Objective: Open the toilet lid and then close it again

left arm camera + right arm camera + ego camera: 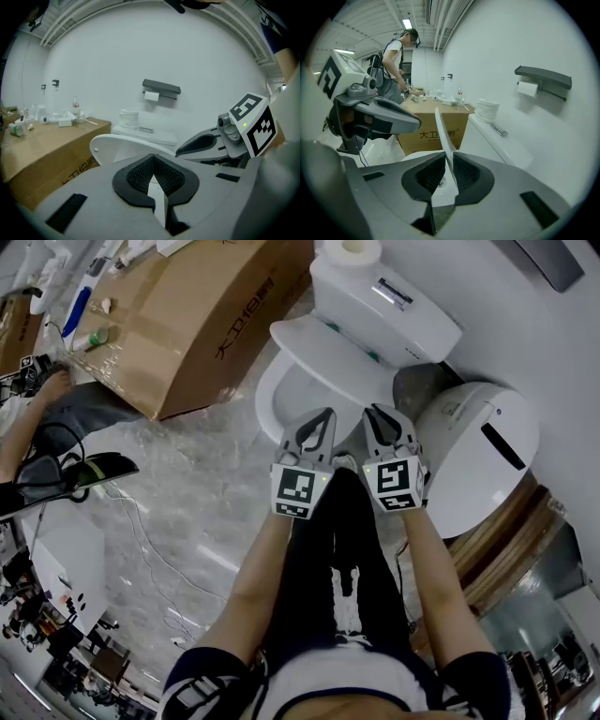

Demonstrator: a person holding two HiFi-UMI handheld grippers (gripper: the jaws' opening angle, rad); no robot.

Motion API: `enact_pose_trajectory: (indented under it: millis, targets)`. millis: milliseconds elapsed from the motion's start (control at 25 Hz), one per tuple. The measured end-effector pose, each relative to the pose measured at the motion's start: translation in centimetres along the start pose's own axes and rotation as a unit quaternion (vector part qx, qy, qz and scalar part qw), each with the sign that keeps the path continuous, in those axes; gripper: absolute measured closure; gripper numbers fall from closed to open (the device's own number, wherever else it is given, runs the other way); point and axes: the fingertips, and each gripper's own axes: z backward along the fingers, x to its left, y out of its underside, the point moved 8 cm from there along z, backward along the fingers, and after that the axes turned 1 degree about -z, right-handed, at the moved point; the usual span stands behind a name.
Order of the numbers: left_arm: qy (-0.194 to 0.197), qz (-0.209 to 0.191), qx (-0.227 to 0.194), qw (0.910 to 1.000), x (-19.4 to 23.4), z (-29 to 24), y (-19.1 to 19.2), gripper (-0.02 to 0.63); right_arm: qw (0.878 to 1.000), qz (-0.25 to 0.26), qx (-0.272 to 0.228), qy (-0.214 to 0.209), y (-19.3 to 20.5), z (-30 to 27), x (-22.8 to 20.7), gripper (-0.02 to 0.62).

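Lid (323, 352): white, half raised; my right gripper (446, 159) pinches its edge.
Left gripper (152, 159): pressed shut, empty.
Floor (187, 488): grey marble; box (187, 315) beside toilet (389, 306).

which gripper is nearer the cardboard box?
Left. The left gripper is over the toilet bowl, on the cardboard box side; the right gripper is past it, jaws on the toilet lid edge.

Arms forward, left gripper (325, 416) closed, right gripper (377, 412) fingers (469, 171) pinching toilet lid (442, 133).
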Motion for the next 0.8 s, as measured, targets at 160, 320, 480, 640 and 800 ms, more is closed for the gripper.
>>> enact_pose_trajectory:
  millis: [160, 320, 480, 640, 800]
  targets:
    - [0.004, 0.000, -0.008, 1.0000, 0.1, -0.8, -0.8, 0.600, 1.000, -0.012, -0.003, 0.008, -0.2, -0.1, -0.9, 0.548]
    - [0.006, 0.002, -0.016, 0.9998, 0.3, -1.7, -1.6, 0.600, 1.000, -0.017, -0.006, 0.013, -0.5, -0.2, -1.9, 0.549]
    - [0.009, 0.003, -0.020, 0.9998, 0.4, -2.5, -2.2, 0.600, 0.999, -0.026, -0.009, 0.019, -0.8, -0.2, -2.8, 0.549]
    - [0.013, 0.005, -0.023, 0.9996, 0.3, -3.3, -2.7, 0.600, 0.999, -0.031, -0.009, 0.025, -1.0, -0.1, -3.7, 0.549]
    - [0.018, 0.005, -0.024, 0.9995, 0.1, -4.1, -3.0, 0.600, 0.999, -0.032, -0.008, 0.025, -1.2, -0.2, -4.3, 0.549]
